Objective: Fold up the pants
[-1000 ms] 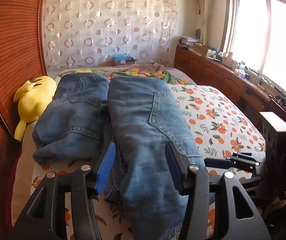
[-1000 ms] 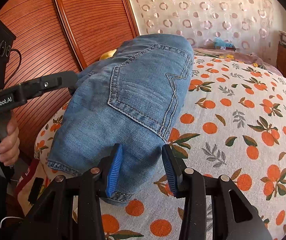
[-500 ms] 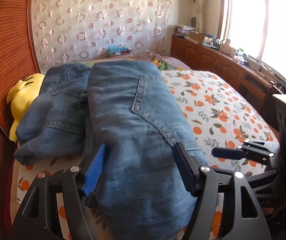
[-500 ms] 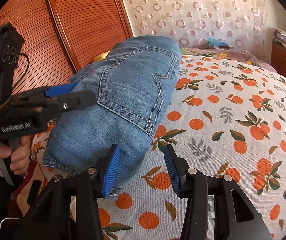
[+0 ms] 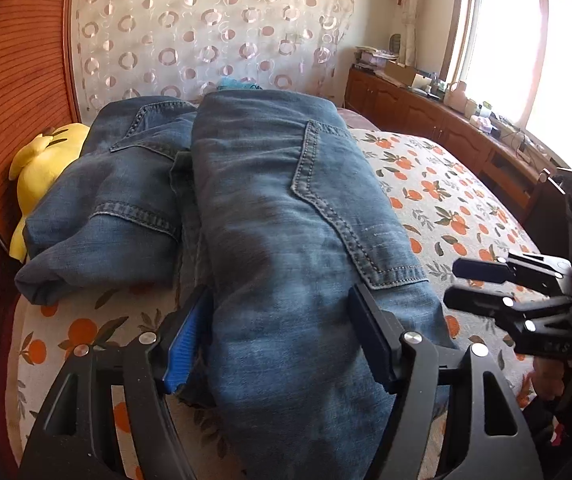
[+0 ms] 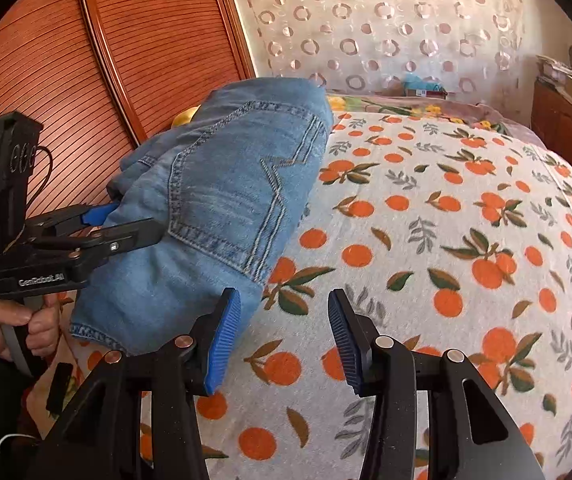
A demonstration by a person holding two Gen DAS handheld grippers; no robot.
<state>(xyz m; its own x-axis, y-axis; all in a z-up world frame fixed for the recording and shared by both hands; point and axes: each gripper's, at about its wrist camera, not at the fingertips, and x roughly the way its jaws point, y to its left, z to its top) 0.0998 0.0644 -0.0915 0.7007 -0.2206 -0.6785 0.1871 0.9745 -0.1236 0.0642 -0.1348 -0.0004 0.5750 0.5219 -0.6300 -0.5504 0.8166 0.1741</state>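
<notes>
Two hand-held grippers gape: left hand-held gripper [image 5: 281,338] straddles the folded blue denim pants [image 5: 286,220], right hand-held gripper [image 6: 283,340] empty; a shallow pinch could drag only the top layer.

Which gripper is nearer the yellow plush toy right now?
Left. The left gripper straddles the folded jeans, which lie beside the yellow plush toy. The right gripper is over the bedspread on the jeans' far side.
</notes>
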